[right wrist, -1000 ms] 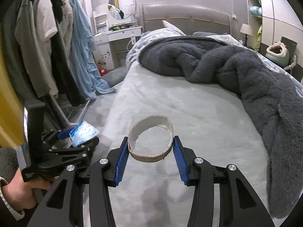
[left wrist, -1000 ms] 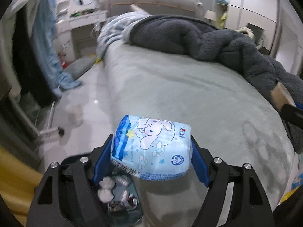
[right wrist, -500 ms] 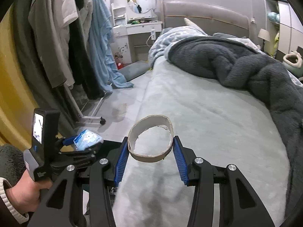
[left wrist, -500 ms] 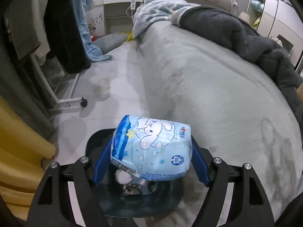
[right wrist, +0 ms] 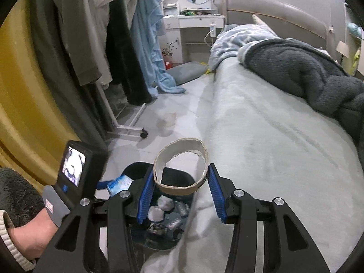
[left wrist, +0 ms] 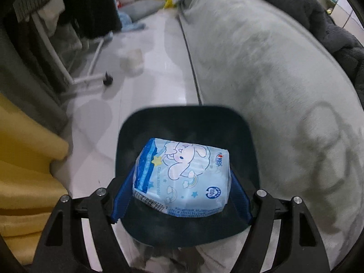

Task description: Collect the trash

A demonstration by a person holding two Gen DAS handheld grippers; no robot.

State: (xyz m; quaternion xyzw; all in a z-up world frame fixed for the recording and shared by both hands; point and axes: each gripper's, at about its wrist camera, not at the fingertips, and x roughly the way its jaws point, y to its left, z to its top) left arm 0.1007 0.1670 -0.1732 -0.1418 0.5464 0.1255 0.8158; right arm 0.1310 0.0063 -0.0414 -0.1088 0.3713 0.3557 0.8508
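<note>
Hovering over dark bin beside bed | left tongs clamped blue tissue pack — right tongs clamped cardboard ring — both directly above bin

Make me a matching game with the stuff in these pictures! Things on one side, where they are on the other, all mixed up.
Things:
1. blue tissue pack
2. cardboard ring
3. crumpled white wads
4. dark fluffy blanket

Places:
A. lying on the bed
B. at the bottom of the dark bin
C. between the fingers of the left hand-held gripper
D. between the fingers of the right hand-held gripper

Right pairs: 1-C, 2-D, 3-B, 4-A
</note>
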